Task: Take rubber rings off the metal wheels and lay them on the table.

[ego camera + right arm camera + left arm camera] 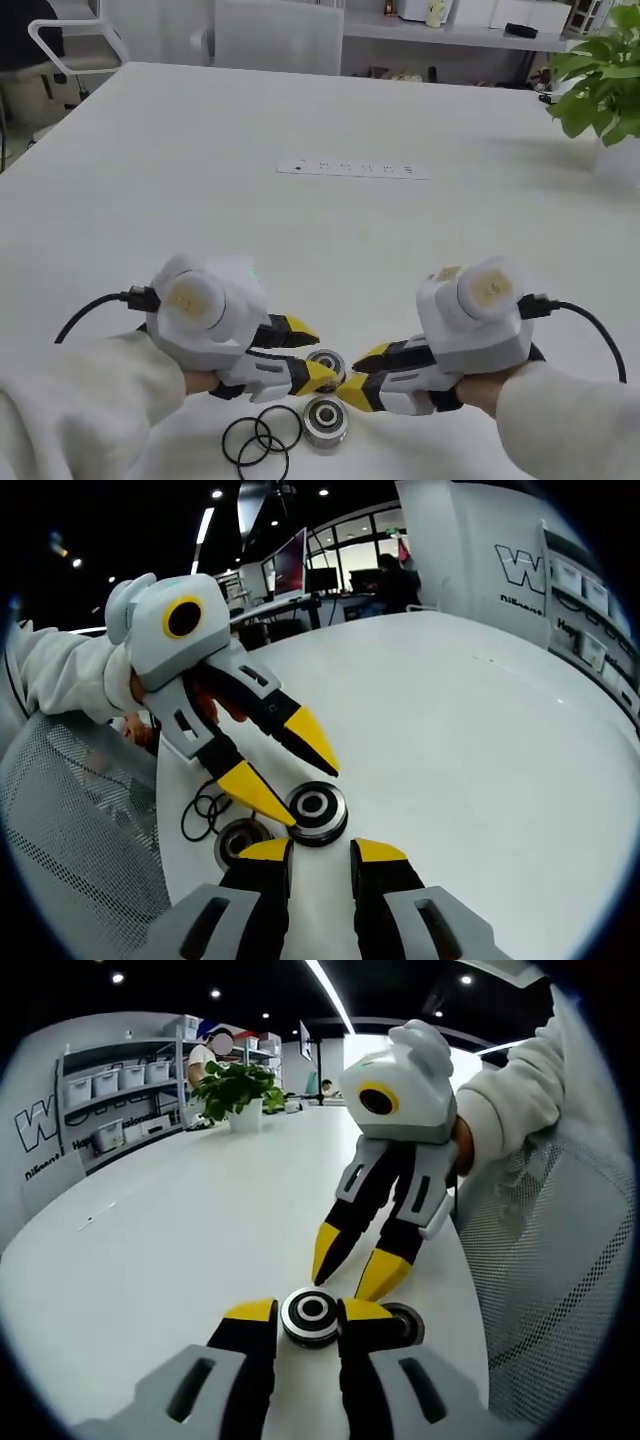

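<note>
Two metal wheels lie flat near the table's front edge. One wheel (pixel 327 364) (pixel 313 1316) (pixel 317 812), with a black rim, sits between the tips of both grippers. My left gripper (pixel 313 353) (pixel 308 1312) (pixel 305 792) stands open with a yellow tip on each side of it; the near tip looks to touch it. My right gripper (pixel 362 372) (pixel 321 852) (pixel 352 1266) is open and holds nothing, its tips just short of the same wheel. The second wheel (pixel 325 420) (pixel 405 1322) (pixel 240 838) lies closer to me. Three loose black rubber rings (pixel 262 438) (pixel 205 810) overlap on the table beside it.
A white power strip (pixel 353 169) lies mid-table, far ahead. A potted plant (pixel 598 85) (pixel 238 1095) stands at the far right table edge. Chairs and shelves are beyond the table. Each gripper trails a cable (pixel 90 312).
</note>
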### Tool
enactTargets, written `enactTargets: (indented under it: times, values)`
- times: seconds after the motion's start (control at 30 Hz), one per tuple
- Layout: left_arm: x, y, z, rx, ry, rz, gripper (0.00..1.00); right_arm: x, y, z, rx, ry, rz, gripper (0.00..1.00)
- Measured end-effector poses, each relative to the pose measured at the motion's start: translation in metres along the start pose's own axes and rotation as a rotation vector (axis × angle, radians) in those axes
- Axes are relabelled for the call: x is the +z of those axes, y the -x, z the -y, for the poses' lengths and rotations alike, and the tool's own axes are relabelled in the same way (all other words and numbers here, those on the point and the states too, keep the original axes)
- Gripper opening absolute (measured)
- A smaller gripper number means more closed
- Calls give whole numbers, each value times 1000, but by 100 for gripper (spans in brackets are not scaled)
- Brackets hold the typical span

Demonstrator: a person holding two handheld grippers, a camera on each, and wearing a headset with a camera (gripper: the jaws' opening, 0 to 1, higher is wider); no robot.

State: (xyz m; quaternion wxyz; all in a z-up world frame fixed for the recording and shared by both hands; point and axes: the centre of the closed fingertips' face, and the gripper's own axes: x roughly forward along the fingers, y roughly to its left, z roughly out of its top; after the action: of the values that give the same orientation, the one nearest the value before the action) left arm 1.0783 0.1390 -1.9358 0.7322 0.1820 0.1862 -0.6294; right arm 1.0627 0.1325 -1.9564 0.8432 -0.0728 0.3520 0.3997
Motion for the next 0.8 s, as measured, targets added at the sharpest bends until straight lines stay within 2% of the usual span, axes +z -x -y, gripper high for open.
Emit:
enactTargets:
  times: [0.17,0.23,0.27,0.43,0.8]
  values:
    - [-2,-2,2,-2,12,-10,14,1,-1,0,-5,-8,15,20]
    - [0,-2,-1,13,-20,-9,12,1,-2,0,-2,-19,19,19]
    - [-1,-1,1,8,-5,-14,12,1,-2,-1,-1,-22,18,19]
    - [-1,-1,2,0,-8,-7,9,0,-3,-2,3,-24,17,19]
    - [-2,-2,2,3,11,10,8,1,-5,-4,-2,20,36,18]
